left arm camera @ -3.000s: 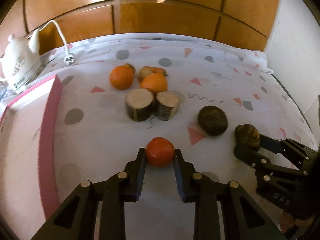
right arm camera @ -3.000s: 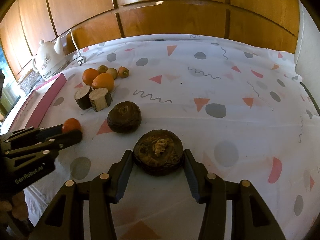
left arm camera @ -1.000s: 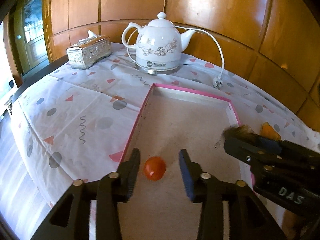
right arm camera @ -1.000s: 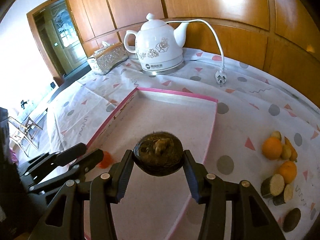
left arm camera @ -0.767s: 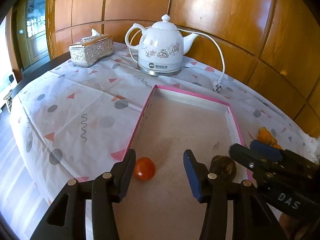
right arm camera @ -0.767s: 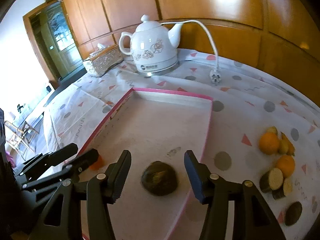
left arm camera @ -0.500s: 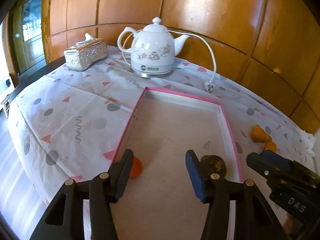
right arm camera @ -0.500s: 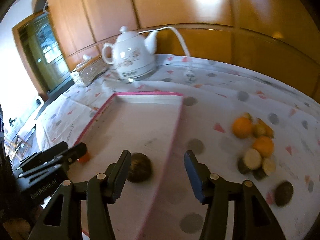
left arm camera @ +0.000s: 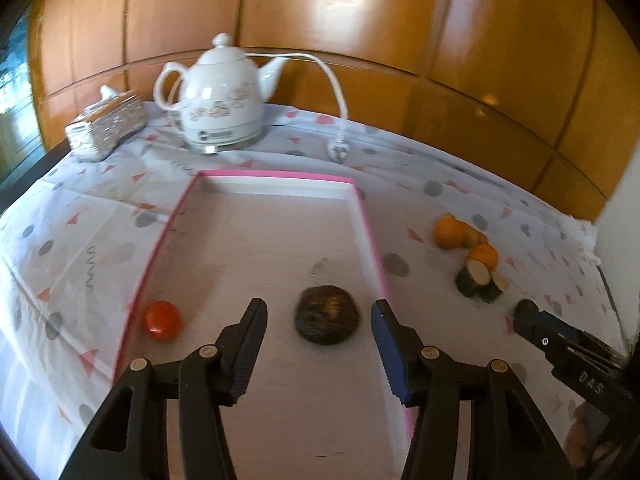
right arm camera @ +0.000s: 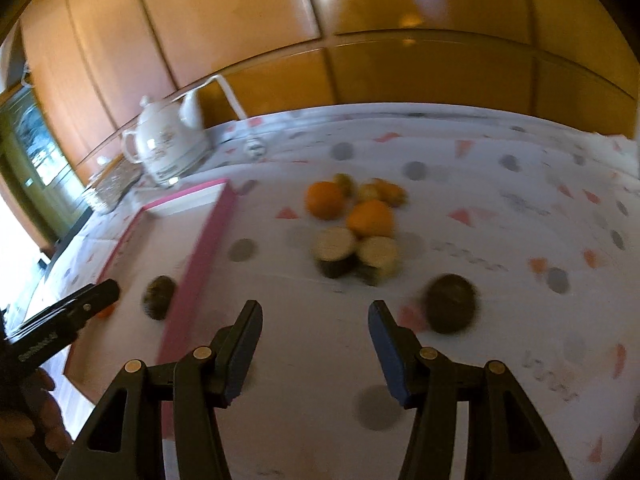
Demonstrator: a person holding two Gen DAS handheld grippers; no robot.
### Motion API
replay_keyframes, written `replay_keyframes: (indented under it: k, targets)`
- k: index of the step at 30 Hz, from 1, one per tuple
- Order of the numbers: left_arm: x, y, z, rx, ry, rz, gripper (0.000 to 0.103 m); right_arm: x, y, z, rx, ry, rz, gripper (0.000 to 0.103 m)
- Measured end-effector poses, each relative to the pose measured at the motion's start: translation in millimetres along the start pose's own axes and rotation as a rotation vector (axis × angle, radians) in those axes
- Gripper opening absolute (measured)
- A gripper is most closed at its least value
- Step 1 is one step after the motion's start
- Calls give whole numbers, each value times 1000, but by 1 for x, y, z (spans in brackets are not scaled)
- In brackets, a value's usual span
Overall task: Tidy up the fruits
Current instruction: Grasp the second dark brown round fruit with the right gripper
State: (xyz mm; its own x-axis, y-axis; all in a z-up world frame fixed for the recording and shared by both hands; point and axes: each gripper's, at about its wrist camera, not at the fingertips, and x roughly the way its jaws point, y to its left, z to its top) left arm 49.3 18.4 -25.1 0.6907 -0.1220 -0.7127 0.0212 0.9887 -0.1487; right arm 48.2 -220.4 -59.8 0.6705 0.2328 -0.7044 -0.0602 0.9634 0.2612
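**Two fruits in the tray, both claws empty**

Two pieces now lie inside the pink-rimmed tray [left arm camera: 372, 240]: the small red fruit [left arm camera: 162, 319] near its left rim and the dark round fruit [left arm camera: 327, 314] near its right rim, well apart from each other. The left gripper [left arm camera: 318, 344] hangs above the tray with its jaws parted and nothing between them; the dark fruit sits on the tray floor beyond the tips. The right gripper [right arm camera: 316, 342] is likewise spread and empty, out over the patterned tablecloth [right arm camera: 500, 208] beside the tray.

I'd say the drop-off is finished and the fetch for the next pair is starting. Left on the cloth are a second dark fruit [right arm camera: 451, 303], nearest the right claw, two cut halves [right arm camera: 354, 254] touching each other, and behind them the oranges [right arm camera: 348, 206] with some smaller pieces, too blurred to name. The right claw looks best placed for the second dark fruit: it needs to swing a little rightward, straddle it and close. The left has further to travel.

Against three seconds ago, when each claw clenched its fruit on the cloth, both pieces have been carried across and let go. A second ago the right still held the dark one above the tray; its jaws have just been opening, as have the left's.
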Motion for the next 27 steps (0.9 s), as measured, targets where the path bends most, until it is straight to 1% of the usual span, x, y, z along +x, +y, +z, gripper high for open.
replay_keyframes:
  k: [5,8,11,14,19,25,27]
  targets:
    - [5,-28,-1,57,24,-55,55,-6,-27,-6,46,-16,-65,56]
    - [8,-42,-2,91,30,-74,55,-8,-39,-8,65,-17,-87,56]
    - [15,-59,-2,123,52,-97,55,-8,-47,-8,84,-17,-104,56]
    - [23,-71,-3,157,63,-105,55,-7,-50,-11,87,-14,-114,56]
    - [39,-88,-3,183,93,-125,55,-8,-50,-12,47,-18,-94,56]
    - [55,-103,-5,207,123,-135,55,4,-63,-13,86,12,-117,56]
    - [61,-107,-7,210,135,-142,57,10,-65,-13,90,29,-117,56]
